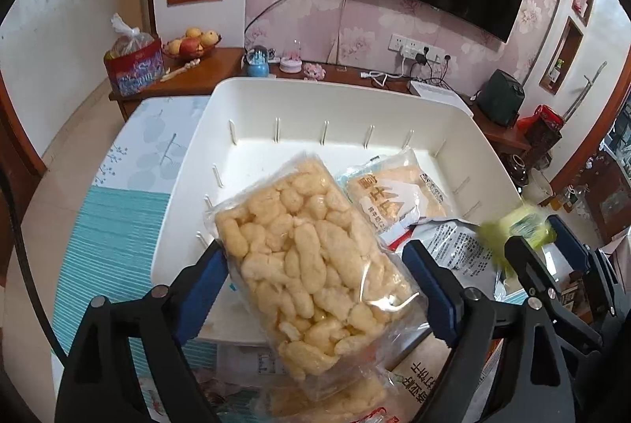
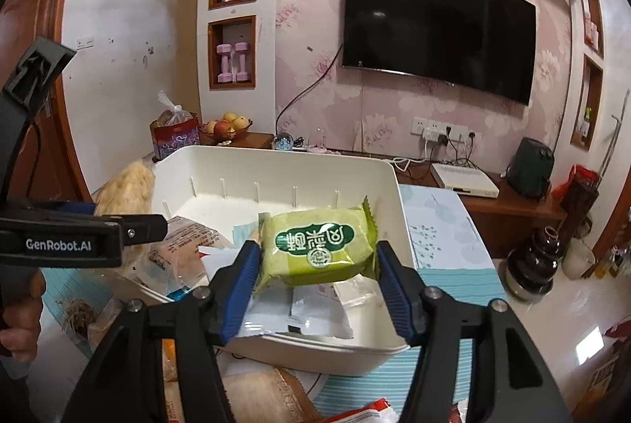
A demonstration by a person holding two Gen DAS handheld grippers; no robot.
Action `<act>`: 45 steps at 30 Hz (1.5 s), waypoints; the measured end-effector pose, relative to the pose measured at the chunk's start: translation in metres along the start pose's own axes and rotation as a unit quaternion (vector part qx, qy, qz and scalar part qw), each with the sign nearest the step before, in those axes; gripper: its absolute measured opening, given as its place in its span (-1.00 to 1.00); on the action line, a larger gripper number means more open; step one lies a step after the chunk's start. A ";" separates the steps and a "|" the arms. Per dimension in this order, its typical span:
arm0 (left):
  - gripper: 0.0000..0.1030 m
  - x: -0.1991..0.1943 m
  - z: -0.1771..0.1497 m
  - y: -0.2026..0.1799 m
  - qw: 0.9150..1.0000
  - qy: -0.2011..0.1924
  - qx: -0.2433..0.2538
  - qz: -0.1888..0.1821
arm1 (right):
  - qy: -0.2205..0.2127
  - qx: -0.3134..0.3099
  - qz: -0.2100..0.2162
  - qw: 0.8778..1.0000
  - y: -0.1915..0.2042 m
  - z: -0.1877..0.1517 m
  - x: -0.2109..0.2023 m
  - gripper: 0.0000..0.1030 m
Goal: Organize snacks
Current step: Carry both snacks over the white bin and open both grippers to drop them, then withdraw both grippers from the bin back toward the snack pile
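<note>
Two snacks are hanging over the white plastic bin (image 1: 315,84), left gripper (image 1: 313,251) pinching the clear bag of yellow puffs (image 1: 311,265), right gripper (image 2: 317,257) pinching the green cake packet (image 2: 319,241); lower them gently.

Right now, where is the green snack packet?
In the right wrist view the green snack packet sits between the right gripper's blue fingers, over the near right part of the white bin, above white wrappers inside.
</note>
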State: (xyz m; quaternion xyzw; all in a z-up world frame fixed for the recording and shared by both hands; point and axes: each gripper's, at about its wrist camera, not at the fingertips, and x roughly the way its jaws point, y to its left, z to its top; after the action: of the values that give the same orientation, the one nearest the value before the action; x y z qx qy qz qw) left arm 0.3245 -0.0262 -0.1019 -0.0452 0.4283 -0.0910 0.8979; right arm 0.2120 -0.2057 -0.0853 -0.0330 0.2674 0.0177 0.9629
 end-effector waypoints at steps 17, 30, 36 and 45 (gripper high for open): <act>0.87 -0.085 -0.009 0.005 0.998 -0.058 0.002 -0.001 | -0.025 0.016 -0.014 0.999 -0.003 0.010 -0.054 0.49; 0.88 -0.171 -0.059 0.000 0.997 -0.066 -0.003 -0.030 | -0.042 0.055 -0.036 0.997 -0.008 0.007 -0.152 0.49; 0.88 -0.194 -0.081 -0.006 0.997 -0.065 0.008 -0.032 | -0.025 0.087 -0.024 0.996 -0.013 0.002 -0.177 0.49; 0.88 -0.202 -0.108 -0.005 0.998 -0.053 0.020 -0.023 | 0.012 0.125 -0.001 0.992 -0.014 -0.016 -0.194 0.50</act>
State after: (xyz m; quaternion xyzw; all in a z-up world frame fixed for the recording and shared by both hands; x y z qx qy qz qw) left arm 0.1156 0.0096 -0.0149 -0.0416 0.3774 -0.1178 0.9176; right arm 0.0384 -0.2237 0.0019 0.0869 0.2789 -0.0172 0.9562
